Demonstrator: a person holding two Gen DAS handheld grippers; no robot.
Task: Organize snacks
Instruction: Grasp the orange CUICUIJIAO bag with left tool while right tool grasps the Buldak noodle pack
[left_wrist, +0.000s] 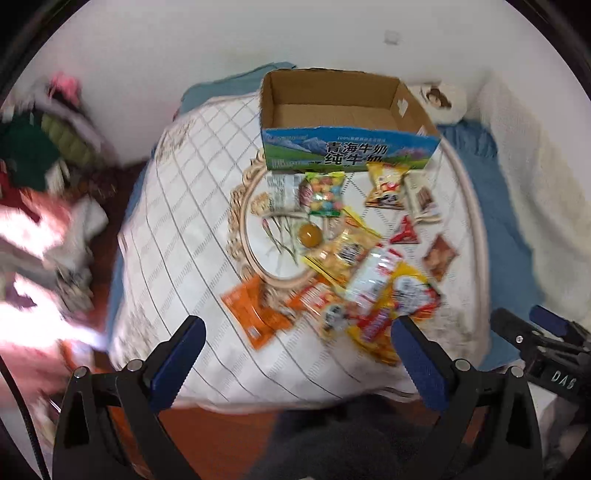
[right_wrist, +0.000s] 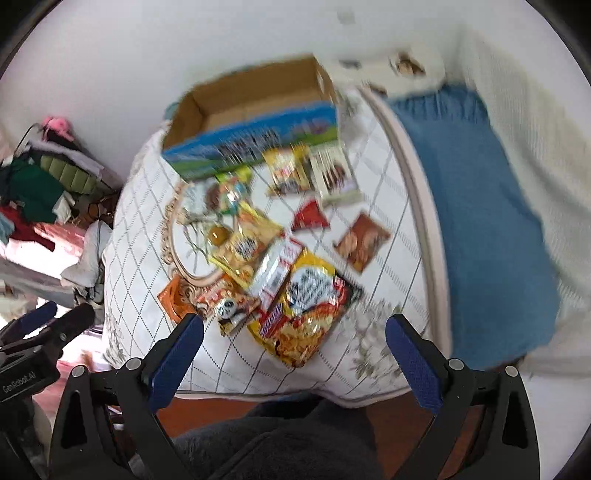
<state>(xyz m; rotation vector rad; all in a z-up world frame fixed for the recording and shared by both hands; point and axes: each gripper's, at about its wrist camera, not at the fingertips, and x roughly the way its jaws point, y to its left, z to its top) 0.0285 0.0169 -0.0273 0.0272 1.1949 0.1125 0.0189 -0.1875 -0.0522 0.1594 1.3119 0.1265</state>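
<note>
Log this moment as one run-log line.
phase: pre-grasp | left gripper: open, empty | right gripper: open, empty | cardboard box: empty | snack packets: loose on table, none boxed

Snack packets (left_wrist: 354, 258) strewn before empty open carton (left_wrist: 332, 110) — upright.

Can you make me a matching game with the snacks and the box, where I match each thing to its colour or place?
Things:
1. cardboard box
2. triangle snack
3. round jelly cup
4. orange packet

Clues:
A. red
B. nearest the left gripper, at the cloth's near side
C. nothing in it, at the far end of the table
D. amber-yellow, inside the oval pattern on the cloth

Pairs: 1-C, 2-A, 3-D, 4-B
</note>
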